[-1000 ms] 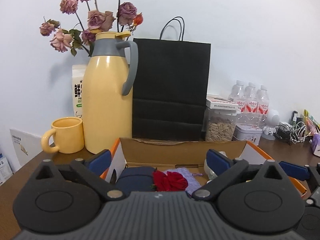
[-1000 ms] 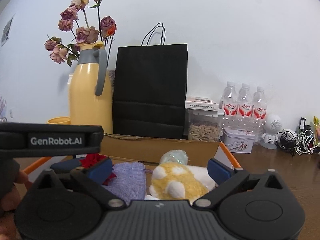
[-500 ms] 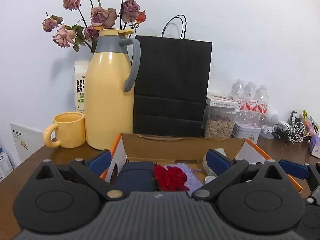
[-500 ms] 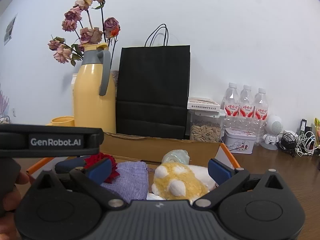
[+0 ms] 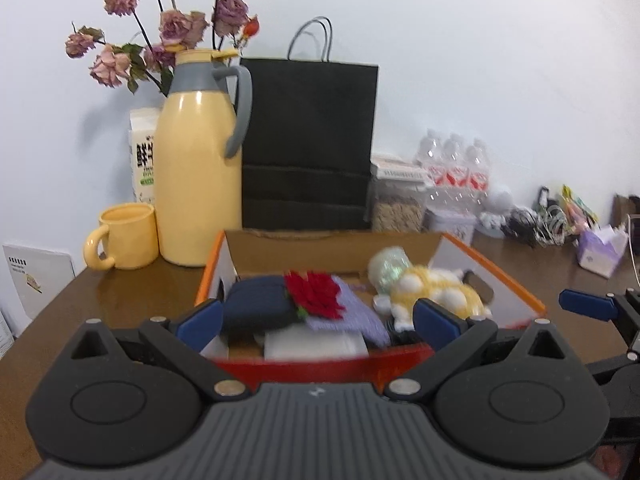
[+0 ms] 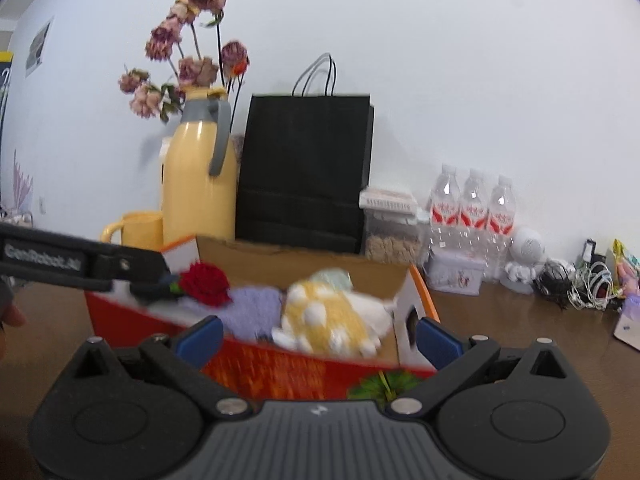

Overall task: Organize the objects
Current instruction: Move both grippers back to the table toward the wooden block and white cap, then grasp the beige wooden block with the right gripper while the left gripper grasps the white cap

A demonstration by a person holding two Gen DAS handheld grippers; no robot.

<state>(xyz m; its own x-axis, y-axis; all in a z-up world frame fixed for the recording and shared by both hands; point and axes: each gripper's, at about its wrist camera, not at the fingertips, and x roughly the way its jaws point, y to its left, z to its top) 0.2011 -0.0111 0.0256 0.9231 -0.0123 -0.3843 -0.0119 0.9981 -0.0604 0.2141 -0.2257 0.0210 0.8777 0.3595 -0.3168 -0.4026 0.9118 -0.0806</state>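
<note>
An open cardboard box [image 5: 496, 270] with orange edges and a red front [image 6: 272, 368] stands on the brown table. Inside lie a navy pouch [image 5: 256, 308], a red rose [image 5: 316, 294] [image 6: 206, 282], a lavender cloth bag [image 5: 360, 316] [image 6: 256, 308], a yellow-and-white plush toy [image 5: 436, 292] [image 6: 324, 316] and a pale green ball [image 5: 388, 268]. My left gripper [image 5: 319, 326] hovers open over the box's near edge, holding nothing. My right gripper [image 6: 318, 339] is open in front of the box, also without a load. Motion blur softens the box contents.
Behind the box stand a yellow thermos jug [image 5: 196, 184], a yellow mug [image 5: 126, 236], dried roses [image 5: 176, 28] and a black paper bag [image 5: 308, 144]. At the back right are a seed container [image 6: 390, 232], water bottles [image 6: 474, 208], tangled cables [image 6: 576, 284] and a tissue pack [image 5: 600, 250].
Both grippers have drawn back and up from the box, so its red front and more of its contents now show. Both remain open.
</note>
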